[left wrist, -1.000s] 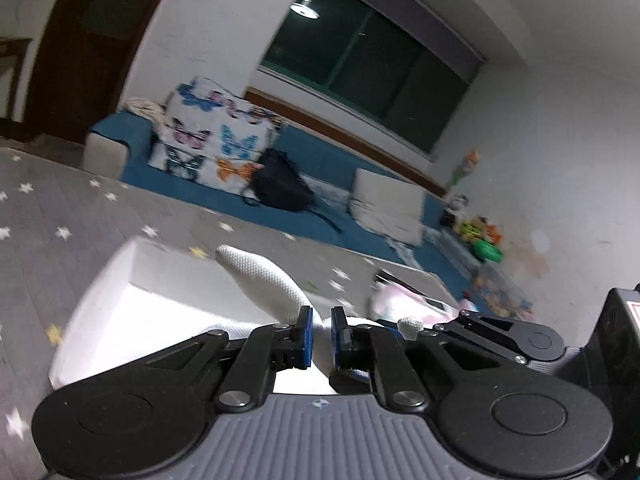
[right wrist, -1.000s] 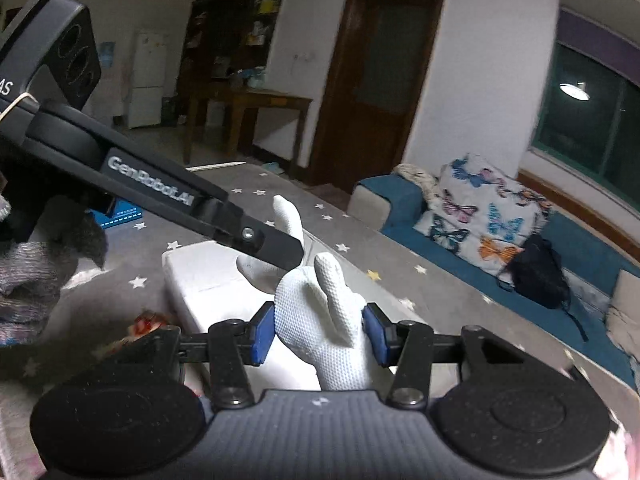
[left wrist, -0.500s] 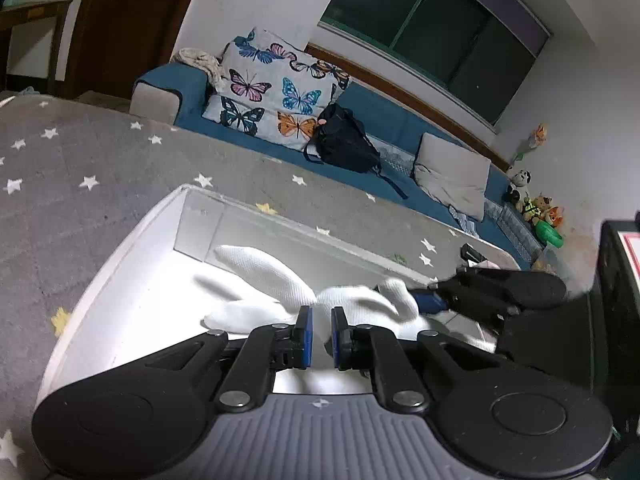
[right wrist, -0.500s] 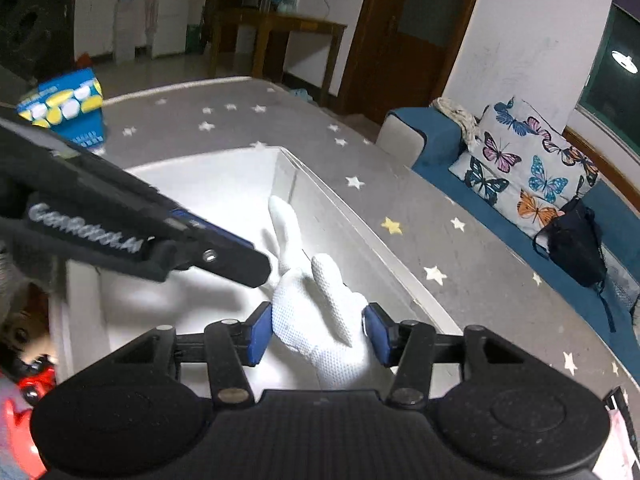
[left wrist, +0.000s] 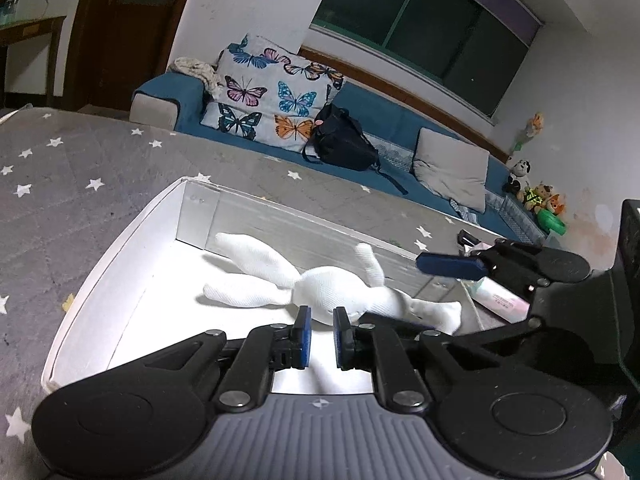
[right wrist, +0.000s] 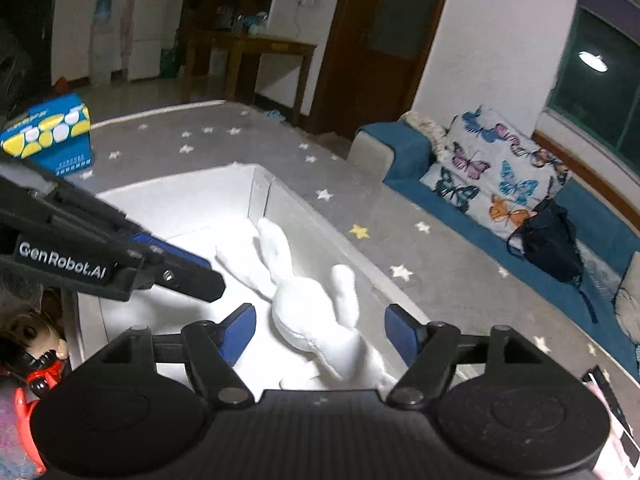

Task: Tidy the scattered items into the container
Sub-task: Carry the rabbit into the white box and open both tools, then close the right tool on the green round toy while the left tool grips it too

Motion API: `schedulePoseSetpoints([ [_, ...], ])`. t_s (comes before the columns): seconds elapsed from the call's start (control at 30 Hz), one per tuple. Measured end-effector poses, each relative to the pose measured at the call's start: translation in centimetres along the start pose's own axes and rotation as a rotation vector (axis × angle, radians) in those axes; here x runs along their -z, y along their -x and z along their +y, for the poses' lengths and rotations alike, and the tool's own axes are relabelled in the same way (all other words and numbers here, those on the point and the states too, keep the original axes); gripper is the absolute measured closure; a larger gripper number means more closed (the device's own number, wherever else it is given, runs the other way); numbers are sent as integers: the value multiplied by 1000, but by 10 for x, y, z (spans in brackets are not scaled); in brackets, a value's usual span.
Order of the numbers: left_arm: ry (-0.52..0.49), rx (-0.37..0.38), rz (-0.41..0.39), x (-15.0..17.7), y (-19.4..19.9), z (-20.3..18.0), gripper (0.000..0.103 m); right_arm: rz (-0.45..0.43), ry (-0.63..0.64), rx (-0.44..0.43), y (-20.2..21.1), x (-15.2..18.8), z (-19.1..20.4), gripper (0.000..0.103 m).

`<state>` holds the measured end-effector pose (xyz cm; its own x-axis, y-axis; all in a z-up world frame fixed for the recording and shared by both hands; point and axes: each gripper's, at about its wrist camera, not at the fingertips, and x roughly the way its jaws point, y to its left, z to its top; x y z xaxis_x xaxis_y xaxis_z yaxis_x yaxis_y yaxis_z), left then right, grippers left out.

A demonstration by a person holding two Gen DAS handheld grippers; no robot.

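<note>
A white plush rabbit [right wrist: 308, 312] lies on its side on the floor of the white container [right wrist: 172, 196], stretched along the wall toward the right of the right wrist frame, ears pointing to the far corner. In the left wrist frame the rabbit [left wrist: 332, 292] crosses the middle of the picture, ears toward the left, legs toward the right, and the container [left wrist: 120, 248] shows its near rim at centre left.

The right gripper [right wrist: 320, 330] sits at the lower middle of its frame with its fingers [right wrist: 240, 328] spread wide on either side of the rabbit's body, neither pad touching the toy. In the left wrist frame the same right gripper enters from the right edge, one blue pad hanging above the rabbit's legs.

The left gripper [left wrist: 319, 338] is at the lower middle of its own frame, its fingers [left wrist: 303, 336] drawn to a narrow gap with nothing between them, just in front of the rabbit. In the right wrist frame it reaches in from the left edge over the container.

The container rests on a grey star-patterned worktop [right wrist: 360, 208]. A blue and yellow box [right wrist: 48, 136] stands at the upper left of the right wrist frame, and a small doll [right wrist: 32, 336] lies at the lower left, outside the container. A blue sofa with butterfly cushions [left wrist: 272, 96] fills the upper middle of the left wrist frame.
</note>
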<state>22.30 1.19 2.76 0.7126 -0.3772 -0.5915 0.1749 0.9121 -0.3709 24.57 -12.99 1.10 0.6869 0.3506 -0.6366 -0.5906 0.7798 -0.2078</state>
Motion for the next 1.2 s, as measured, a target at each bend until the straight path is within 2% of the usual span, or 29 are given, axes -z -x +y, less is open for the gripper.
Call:
schedulePoseSetpoints([
  [0.2,-41,6,-18,16,24,-12,87,-64,-61,21,42,6,-1,30],
  [0.63,-70,59,-31,54,70,-32,84,-162,-162,34,128,46,41,30],
  [0.83,-82,81,1,76,78,-36,81,-151,-211,49,147,79,61,33],
  [0.93,-86,91,28,84,73,-39,80,-114,-254,46,150,98,68,39],
  [1.07,-78,92,62,88,61,-41,80,-75,-353,47,145,115,62,42],
  [1.2,-62,104,83,89,52,-41,78,-69,-449,7,138,124,52,43],
])
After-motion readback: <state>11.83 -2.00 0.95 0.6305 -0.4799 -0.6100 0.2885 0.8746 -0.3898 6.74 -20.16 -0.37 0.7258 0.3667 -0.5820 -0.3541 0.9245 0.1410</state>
